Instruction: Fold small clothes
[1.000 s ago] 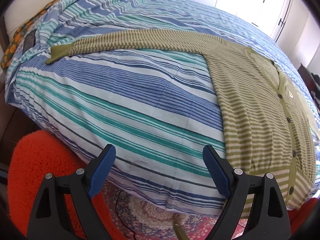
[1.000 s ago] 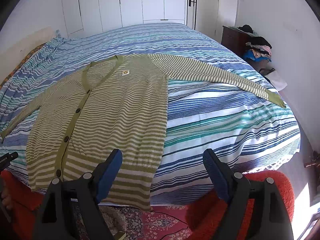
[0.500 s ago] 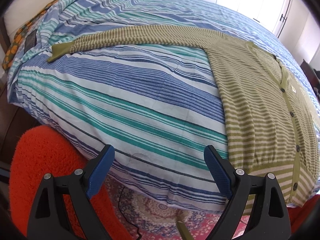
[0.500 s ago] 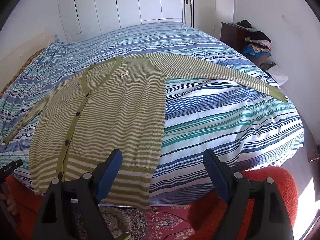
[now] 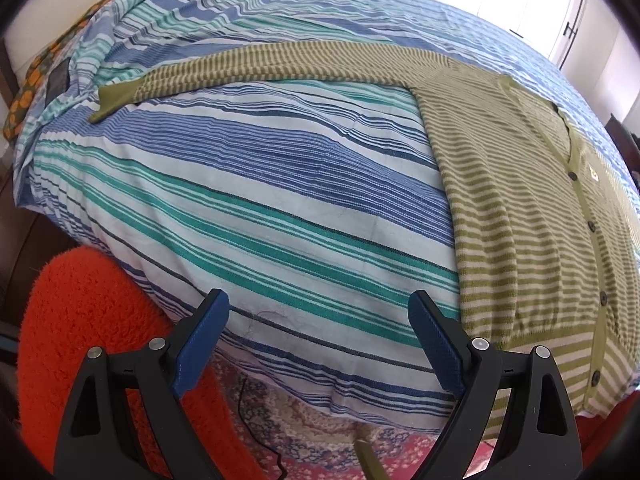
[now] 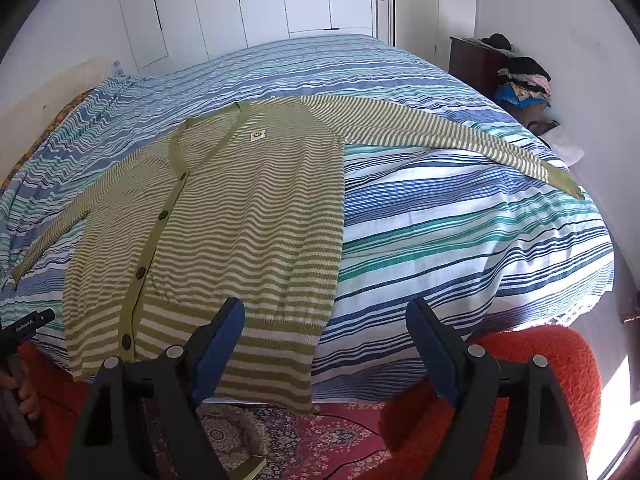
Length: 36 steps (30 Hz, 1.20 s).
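Note:
A green-and-cream striped cardigan (image 6: 240, 216) lies flat and buttoned on the striped bed (image 6: 460, 240), both sleeves spread out sideways, its hem hanging over the near edge. In the left wrist view the cardigan (image 5: 520, 208) fills the right side, one sleeve reaching left to its cuff (image 5: 116, 98). My left gripper (image 5: 318, 312) hovers open over bare bedding near the bed's edge, left of the hem. My right gripper (image 6: 324, 316) hovers open above the hem's right corner, holding nothing. The other sleeve's cuff (image 6: 564, 178) lies at the far right.
An orange shaggy rug (image 5: 88, 312) and a patterned carpet (image 6: 320, 440) lie on the floor below the bed edge. A dark dresser with piled clothes (image 6: 516, 80) stands at the right wall. White wardrobe doors (image 6: 260, 4) stand behind the bed. A hand (image 6: 24, 392) shows at the far left.
Both views have tilted slightly, so the cardigan and bed sit a little lower in frame. Both grippers stay open and nothing has been taken hold of.

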{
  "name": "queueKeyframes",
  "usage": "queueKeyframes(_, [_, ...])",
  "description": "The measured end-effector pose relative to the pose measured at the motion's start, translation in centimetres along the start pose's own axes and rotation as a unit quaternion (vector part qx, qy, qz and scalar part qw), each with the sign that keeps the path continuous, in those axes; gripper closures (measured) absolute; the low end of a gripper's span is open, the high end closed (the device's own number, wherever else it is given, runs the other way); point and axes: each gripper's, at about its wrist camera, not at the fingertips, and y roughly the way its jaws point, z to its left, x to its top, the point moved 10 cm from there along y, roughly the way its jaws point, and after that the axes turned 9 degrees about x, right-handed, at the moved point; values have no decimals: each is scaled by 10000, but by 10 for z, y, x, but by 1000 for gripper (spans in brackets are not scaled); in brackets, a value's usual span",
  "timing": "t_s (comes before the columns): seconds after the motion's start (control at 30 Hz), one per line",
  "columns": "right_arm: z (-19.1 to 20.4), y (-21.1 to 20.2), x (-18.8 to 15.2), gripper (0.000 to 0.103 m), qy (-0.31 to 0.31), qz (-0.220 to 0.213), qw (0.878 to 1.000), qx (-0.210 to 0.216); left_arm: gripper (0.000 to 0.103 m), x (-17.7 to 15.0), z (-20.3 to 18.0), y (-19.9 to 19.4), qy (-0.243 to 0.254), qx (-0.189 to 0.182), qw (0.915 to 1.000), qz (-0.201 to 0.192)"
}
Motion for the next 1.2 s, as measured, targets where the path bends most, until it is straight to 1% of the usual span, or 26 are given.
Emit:
queueKeyframes(0.17, [5, 0, -2, 21, -72, 24, 10000, 44, 11, 1, 3, 6, -124, 48, 9999, 104])
queueKeyframes(0.3, [3, 0, -1, 21, -25, 3, 10000, 75, 11, 2, -2, 6, -1, 90, 10000, 28])
queueKeyframes(0.4, [-3, -1, 1, 21, 206, -74, 9996, 185, 11, 1, -3, 4, 103, 164, 9998, -34])
queueKeyframes(0.47, [-9, -7, 8, 21, 520, -261, 9968, 550, 11, 0, 0, 3, 125, 210, 9997, -49])
queueKeyframes(0.5, [-16, -14, 14, 21, 755, -441, 9930, 790, 11, -1, 3, 2, 117, 231, 9996, -61])
queueKeyframes(0.53, [-25, -22, 23, 21, 1024, -668, 9868, 1063, 11, -1, 5, 1, 103, 251, 9996, -77])
queueKeyframes(0.57, [-38, -29, 35, 21, 1248, -887, 9793, 1322, 11, -1, 8, 1, 88, 276, 9995, -95])
queueKeyframes(0.6, [-55, -34, 47, 21, 1393, -1054, 9734, 1482, 11, 0, 10, 1, 84, 303, 9994, -113])
queueKeyframes(0.63, [-80, -37, 61, 21, 1541, -1156, 9698, 1495, 11, 1, 11, 1, 89, 338, 9993, -125])
queueKeyframes(0.67, [-109, -38, 74, 21, 1766, -1218, 9662, 1432, 11, 1, 12, 1, 99, 383, 9991, -129])
queueKeyframes(0.7, [-145, -39, 87, 21, 2114, -1310, 9580, 1425, 11, 1, 12, 2, 100, 412, 9990, -118])
queueKeyframes(0.77, [-223, -40, 104, 21, 2878, -1527, 9349, 1406, 11, -1, 12, 5, 86, 441, 9990, -63])
queueKeyframes(0.8, [-267, -39, 108, 21, 3268, -1595, 9230, 1258, 11, -1, 12, 6, 87, 469, 9989, -45])
queueKeyframes(0.87, [-342, -32, 105, 21, 3900, -1600, 9011, 1016, 11, -3, 10, 7, 132, 526, 9985, -20])
queueKeyframes(0.9, [-372, -27, 102, 21, 4138, -1575, 8917, 942, 11, -4, 8, 7, 167, 552, 9983, -13])
queueKeyframes(0.97, [-412, -15, 96, 21, 4487, -1439, 8756, 1057, 11, -5, 5, 8, 255, 607, 9978, 13])
queueKeyframes(1.0, [-425, -9, 94, 21, 4625, -1351, 8697, 1074, 11, -6, 3, 9, 290, 638, 9975, 39])
queueKeyframes(1.03, [-435, -5, 93, 23, 4698, -1297, 8667, 1062, 11, -7, 2, 11, 314, 687, 9971, 63])
queueKeyframes(1.07, [-442, -2, 95, 23, 4695, -1302, 8672, 1026, 11, -7, 2, 12, 333, 735, 9967, 74])
queueKeyframes(1.13, [-449, 5, 103, 25, 4573, -1282, 8743, 1001, 11, -7, 0, 13, 381, 820, 9959, 76])
queueKeyframes(1.2, [-451, 17, 110, 28, 4450, -1135, 8824, 1028, 11, -6, -1, 14, 444, 899, 9949, 72])
